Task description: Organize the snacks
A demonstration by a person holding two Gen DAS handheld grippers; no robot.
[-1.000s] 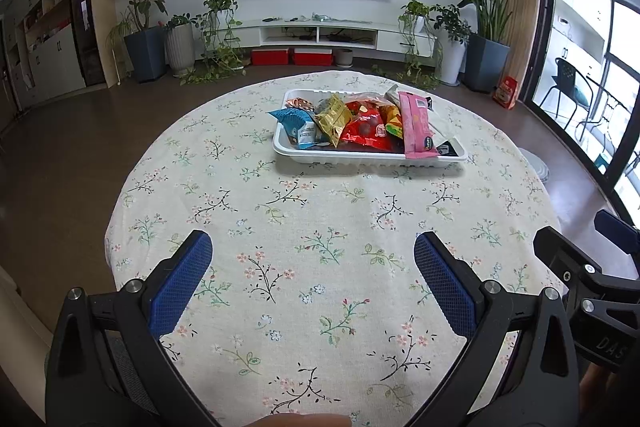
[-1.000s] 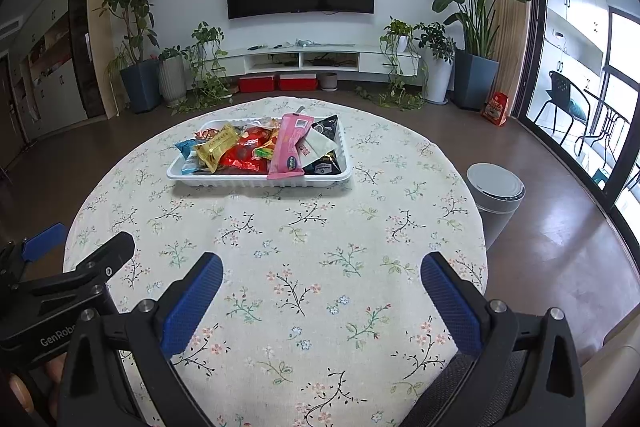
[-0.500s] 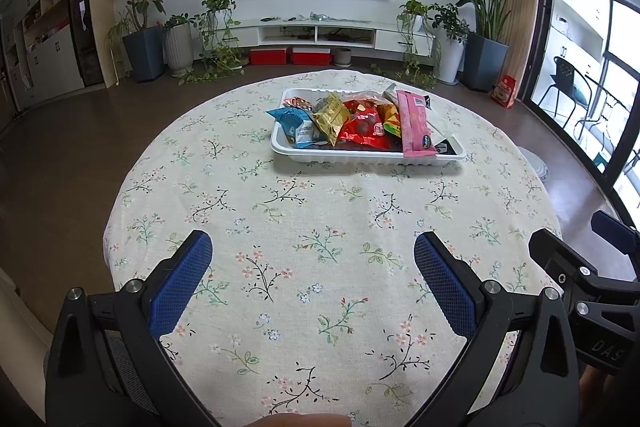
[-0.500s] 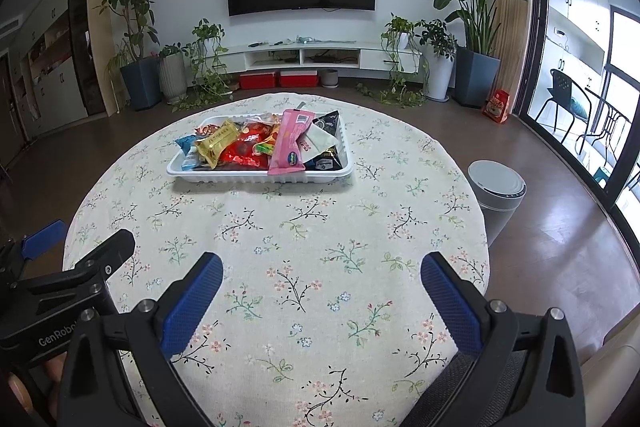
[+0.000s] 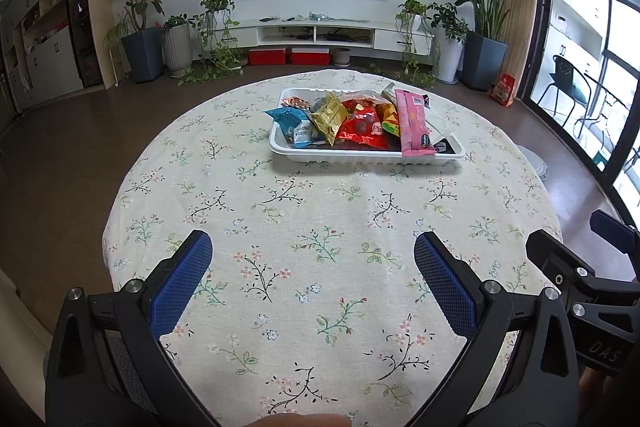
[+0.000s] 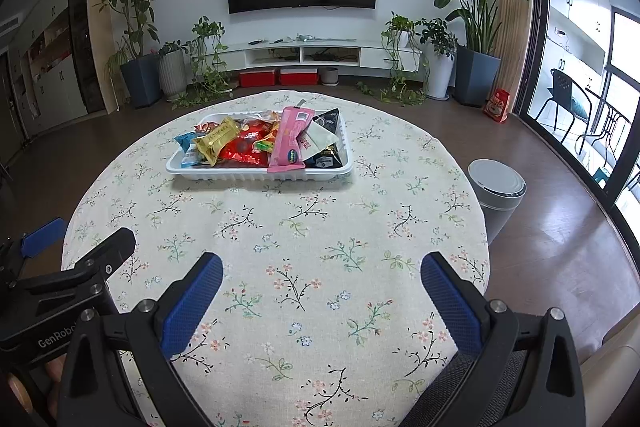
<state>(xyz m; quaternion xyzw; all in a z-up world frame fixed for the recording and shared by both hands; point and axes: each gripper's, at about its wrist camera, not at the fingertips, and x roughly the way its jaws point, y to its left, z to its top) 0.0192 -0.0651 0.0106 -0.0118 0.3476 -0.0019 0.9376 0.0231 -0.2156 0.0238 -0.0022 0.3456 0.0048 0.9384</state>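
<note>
Both the left hand-held gripper (image 5: 312, 267) and right hand-held gripper (image 6: 322, 291) hover spread wide, holding nothing, above a round flowered counter (image 5: 320, 227). A white tray (image 6: 260, 175) of snack packets (image 6: 248, 143) sits at its far side.

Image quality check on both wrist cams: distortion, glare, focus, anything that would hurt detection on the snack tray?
Left wrist: strong fisheye bending, dark vignette corners; balcony glass at right blown out; white tray sharp, evenly lit, with a faint shadow; left gripper open, in focus. Right wrist: same barrel warp; tray and pink packet crisp, mild sheen on the foil packs; right gripper open.
</note>
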